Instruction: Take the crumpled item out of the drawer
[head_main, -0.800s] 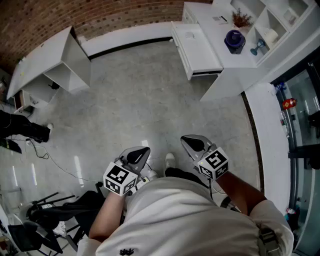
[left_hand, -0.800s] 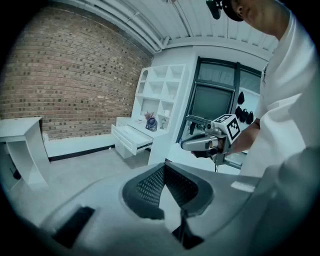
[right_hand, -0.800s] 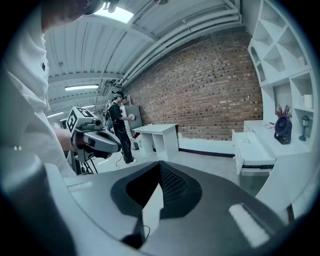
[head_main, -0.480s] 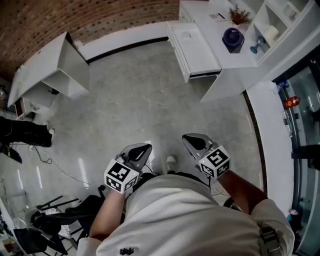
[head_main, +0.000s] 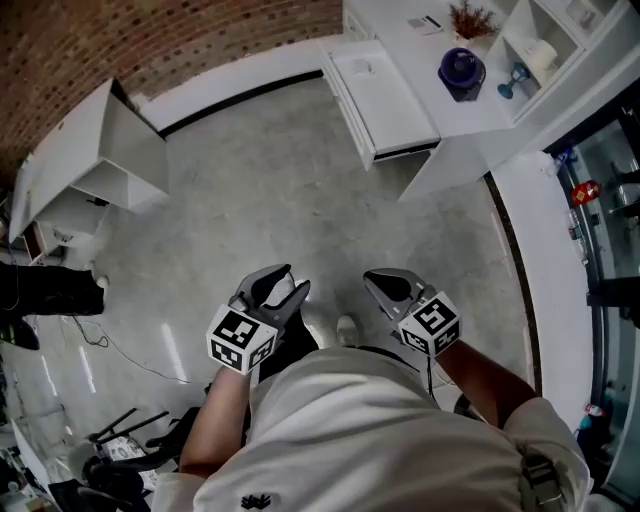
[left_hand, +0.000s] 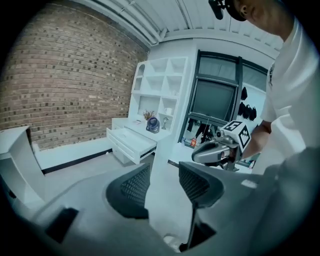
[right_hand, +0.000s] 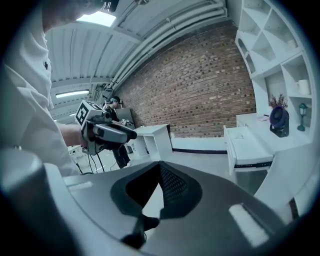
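Well short of the open drawer (head_main: 385, 100), the left gripper (head_main: 293, 280) is hanging open and empty, the right gripper (head_main: 372, 282) closed and empty; it is probably worth stepping closer before reaching in.

Grey floor (head_main: 260, 190) carries white counter (head_main: 470, 115) with open drawer (head_main: 390, 100), and low white cabinet (head_main: 100, 150) far left. On counter: dark blue round object (head_main: 460, 72), possibly fan; small plant (head_main: 470, 18); paper (head_main: 425, 22). Small pale thing (head_main: 360, 68) lies in drawer.
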